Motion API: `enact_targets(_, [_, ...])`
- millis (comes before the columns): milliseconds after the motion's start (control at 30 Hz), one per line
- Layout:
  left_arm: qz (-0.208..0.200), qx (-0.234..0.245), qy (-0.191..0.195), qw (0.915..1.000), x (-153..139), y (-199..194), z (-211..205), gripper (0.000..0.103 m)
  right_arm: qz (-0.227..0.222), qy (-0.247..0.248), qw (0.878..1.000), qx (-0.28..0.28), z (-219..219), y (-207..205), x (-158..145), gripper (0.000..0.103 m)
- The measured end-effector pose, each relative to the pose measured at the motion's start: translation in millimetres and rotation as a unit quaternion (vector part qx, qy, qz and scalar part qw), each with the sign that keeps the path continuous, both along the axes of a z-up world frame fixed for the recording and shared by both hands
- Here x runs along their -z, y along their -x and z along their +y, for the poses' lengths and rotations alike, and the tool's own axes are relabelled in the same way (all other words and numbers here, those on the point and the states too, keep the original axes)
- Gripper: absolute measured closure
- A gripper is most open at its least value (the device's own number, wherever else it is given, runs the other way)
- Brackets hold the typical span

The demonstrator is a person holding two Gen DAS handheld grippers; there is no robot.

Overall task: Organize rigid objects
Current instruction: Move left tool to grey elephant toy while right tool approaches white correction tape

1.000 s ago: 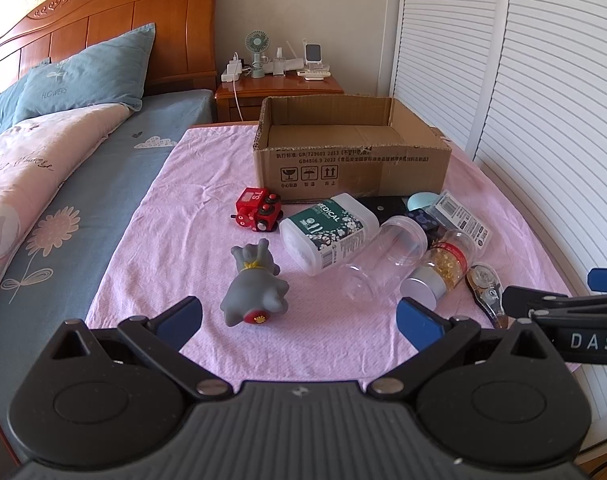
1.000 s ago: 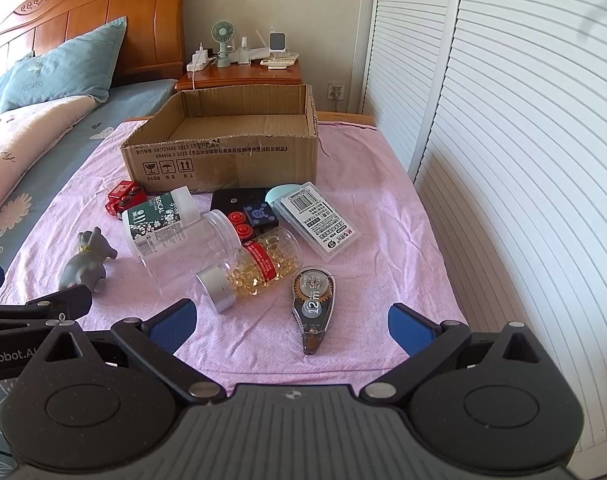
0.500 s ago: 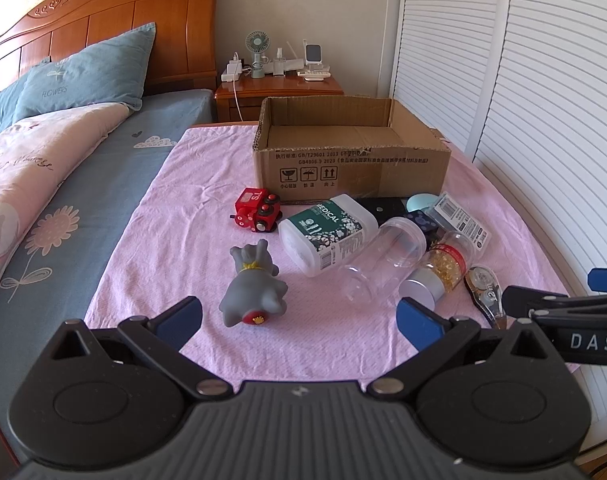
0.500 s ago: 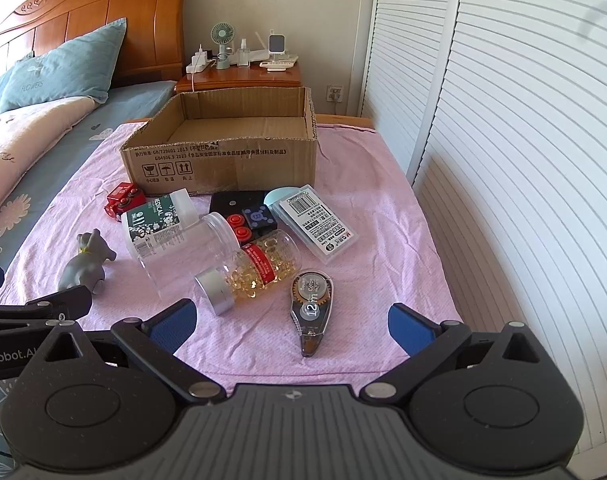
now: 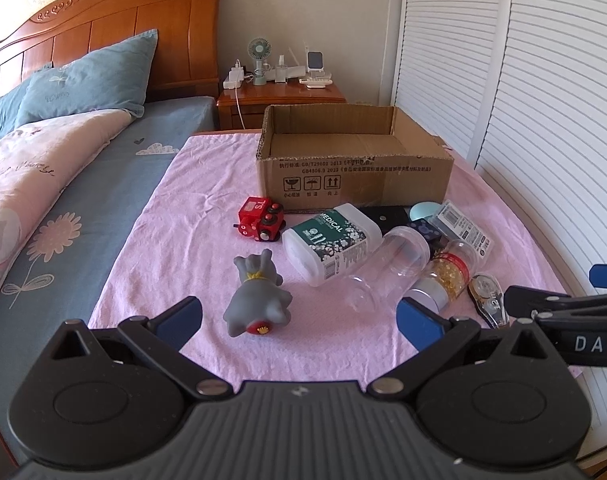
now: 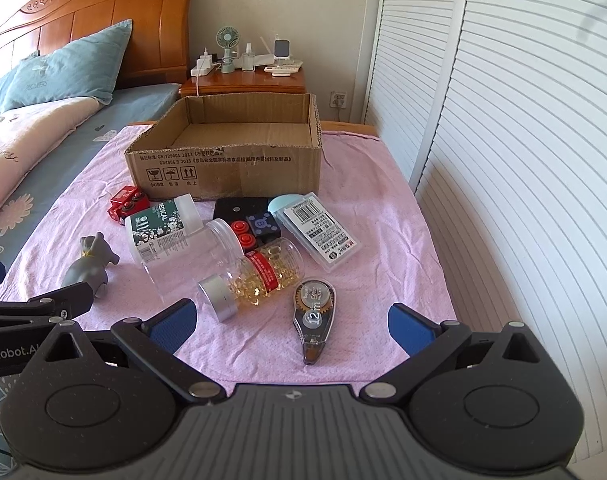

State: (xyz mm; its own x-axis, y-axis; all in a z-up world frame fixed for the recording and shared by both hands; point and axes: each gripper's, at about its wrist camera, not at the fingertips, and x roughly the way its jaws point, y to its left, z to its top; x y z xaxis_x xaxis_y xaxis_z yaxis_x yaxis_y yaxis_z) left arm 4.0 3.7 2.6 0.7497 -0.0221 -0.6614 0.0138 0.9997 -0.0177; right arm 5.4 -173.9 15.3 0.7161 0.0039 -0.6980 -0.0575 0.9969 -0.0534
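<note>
An open cardboard box (image 5: pixel 355 176) (image 6: pixel 227 168) stands at the back of a pink cloth. In front of it lie a red toy truck (image 5: pixel 262 219), a grey elephant toy (image 5: pixel 257 296) (image 6: pixel 88 264), a white medical bottle (image 5: pixel 331 242), a clear jar (image 5: pixel 387 268), a bottle of yellow capsules (image 6: pixel 259 276), a correction tape (image 6: pixel 313 316) and a clear barcode case (image 6: pixel 317 230). My left gripper (image 5: pixel 299 320) is open and empty, just short of the elephant. My right gripper (image 6: pixel 289 326) is open and empty, with the correction tape between its fingers' line.
A bed with a blue pillow (image 5: pixel 87 84) lies to the left. A wooden nightstand (image 5: pixel 279 100) with a small fan stands behind the box. White louvred doors (image 6: pixel 503 140) run along the right. A black block (image 6: pixel 241 208) and blue lid (image 6: pixel 281 202) lie near the box.
Both grippers have drifted very slightly; the right view has edged a little closer to the objects. Nothing on the cloth has moved.
</note>
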Motion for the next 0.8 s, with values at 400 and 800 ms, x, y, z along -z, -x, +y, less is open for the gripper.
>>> enact_targets(400, [-0.002,0.017,-0.01,0.9998,-1,-13,23,0.001,-0.017,0.009,1.0,-0.012,-8,-12,-4,0.0])
enact_targets(800, [0.038,0.035,-0.031,0.9982,43,-30,42,0.001,-0.001,0.017,0.999,-0.036,-18,-23,24,0.0])
